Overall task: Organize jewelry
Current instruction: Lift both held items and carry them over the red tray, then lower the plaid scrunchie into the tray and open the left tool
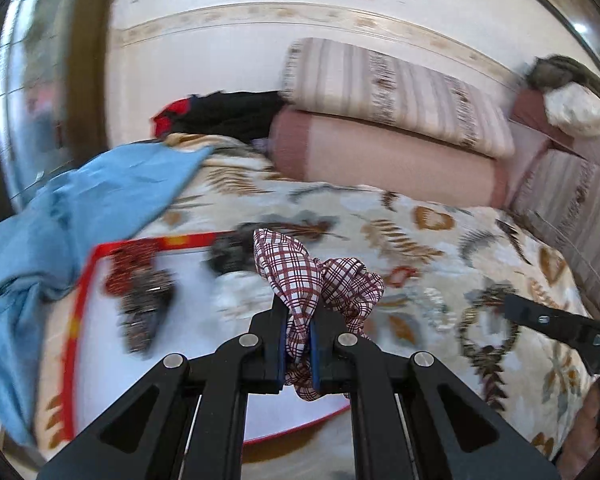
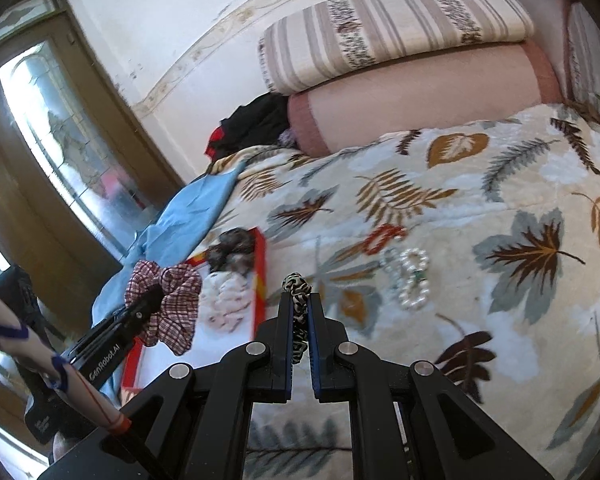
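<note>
Both wrist cameras look down along their fingers, close above the bed [image 1: 440, 216], sharing the red tray [image 1: 100, 252] and pillows [image 2: 400, 28].

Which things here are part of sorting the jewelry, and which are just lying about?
Part of the job:
plaid scrunchie in left gripper
zebra scrunchie in right gripper
pearl bracelets
red-rimmed tray

Lying about:
blue cloth
pillows

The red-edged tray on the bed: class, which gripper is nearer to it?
Left. The left gripper hangs over the red-edged tray, holding a checked scrunchie; the right gripper is beside it, over the bedspread.
</note>
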Demonstrator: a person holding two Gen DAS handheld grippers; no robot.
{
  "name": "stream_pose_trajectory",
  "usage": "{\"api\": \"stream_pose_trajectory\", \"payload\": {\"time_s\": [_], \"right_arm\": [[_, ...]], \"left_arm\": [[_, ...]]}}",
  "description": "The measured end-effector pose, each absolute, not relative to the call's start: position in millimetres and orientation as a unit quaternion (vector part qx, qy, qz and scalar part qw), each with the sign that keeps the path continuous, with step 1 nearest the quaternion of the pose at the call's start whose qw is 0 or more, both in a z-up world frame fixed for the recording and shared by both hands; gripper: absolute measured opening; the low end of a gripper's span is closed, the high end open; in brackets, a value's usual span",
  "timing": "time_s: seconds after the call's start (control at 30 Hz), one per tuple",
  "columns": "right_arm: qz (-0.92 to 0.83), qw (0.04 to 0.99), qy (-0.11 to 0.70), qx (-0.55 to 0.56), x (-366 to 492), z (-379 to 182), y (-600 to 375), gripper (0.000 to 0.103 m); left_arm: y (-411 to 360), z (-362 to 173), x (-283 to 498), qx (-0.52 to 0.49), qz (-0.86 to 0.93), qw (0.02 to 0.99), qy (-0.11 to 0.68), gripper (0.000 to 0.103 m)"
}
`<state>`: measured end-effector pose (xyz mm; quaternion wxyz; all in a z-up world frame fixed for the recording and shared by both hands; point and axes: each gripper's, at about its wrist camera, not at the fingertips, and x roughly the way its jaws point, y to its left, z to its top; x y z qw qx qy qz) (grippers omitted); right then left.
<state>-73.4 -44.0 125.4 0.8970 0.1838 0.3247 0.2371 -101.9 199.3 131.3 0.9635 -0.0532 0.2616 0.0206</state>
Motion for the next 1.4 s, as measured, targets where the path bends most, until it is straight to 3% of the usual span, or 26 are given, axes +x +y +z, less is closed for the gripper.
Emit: {"api": "stream_pose_trajectory", "payload": {"time_s": [0.17,0.4,0.77,1.4], "right_arm": [[0.262,0.895,0.324,0.157,-84.4,133.8,-11.5,0.007],[0.298,0.882,0.341,0.129,-84.3,133.1,45.5,0.007],[0.323,0.856,0.389,0.110,-56.7,99.1,122.5,0.008],[0.286,0.862,0.410,0.080,-23.9,63.0,129.0,0.008]], "left_arm": [[268.6,118.9,-114.9,-0.105,0.081,0.953,0.271,0.008],[309.9,95.6,-114.4,-0.136,0.106,0.938,0.299,0.008],[316.8,71.2,-103.6,-0.131,0.104,0.924,0.343,0.008],[301.0,57.7,-79.9,-0.099,0.106,0.916,0.375,0.008]]}}
